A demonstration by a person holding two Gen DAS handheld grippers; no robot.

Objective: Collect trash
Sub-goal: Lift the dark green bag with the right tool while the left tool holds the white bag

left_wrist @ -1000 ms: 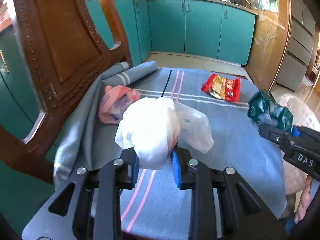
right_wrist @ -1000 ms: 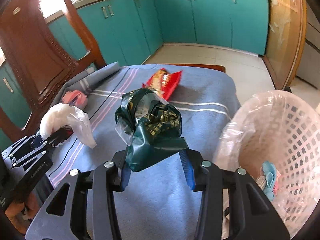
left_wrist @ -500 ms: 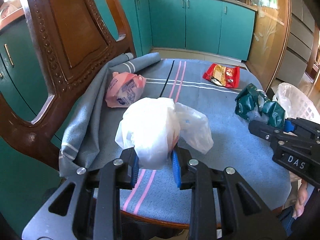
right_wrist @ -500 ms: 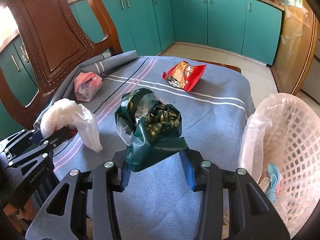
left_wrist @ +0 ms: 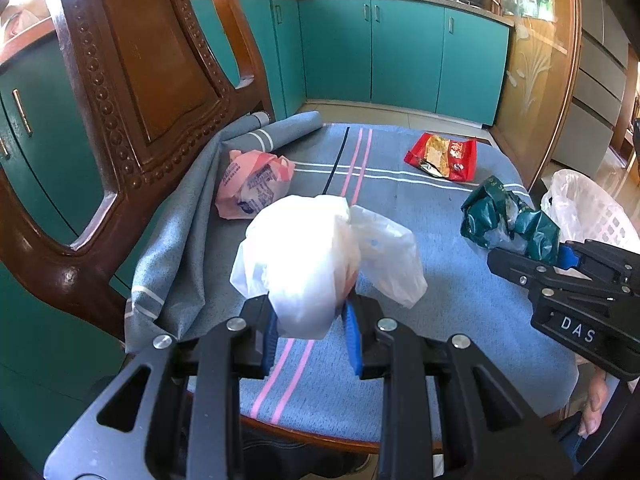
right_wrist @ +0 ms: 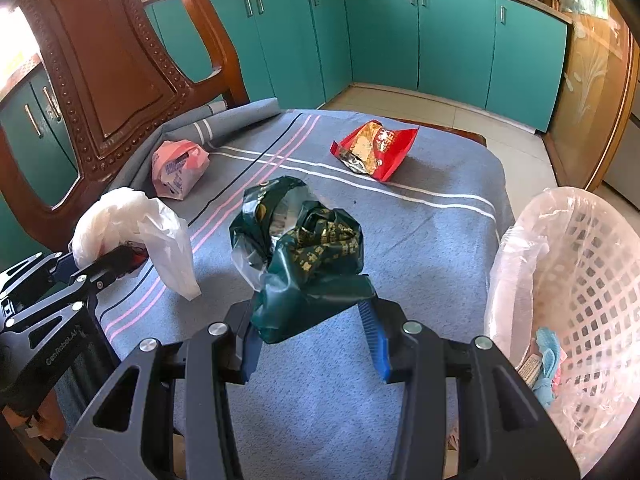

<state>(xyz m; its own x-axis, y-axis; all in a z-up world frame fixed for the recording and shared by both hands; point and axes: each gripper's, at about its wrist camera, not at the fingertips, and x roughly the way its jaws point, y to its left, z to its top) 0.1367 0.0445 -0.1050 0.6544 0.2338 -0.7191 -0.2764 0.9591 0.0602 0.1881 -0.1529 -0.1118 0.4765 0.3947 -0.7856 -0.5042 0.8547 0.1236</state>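
Left tongs [left_wrist: 312, 332] gripping white bag [left_wrist: 308, 256], crumpled, upright

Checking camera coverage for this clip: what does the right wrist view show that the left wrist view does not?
Only the right wrist view looks into the white basket, showing light blue trash inside it. Only the left wrist view shows the person's hand beneath the right gripper. Both show the white bag in the left gripper, the green bag, the pink bag and the red wrapper.
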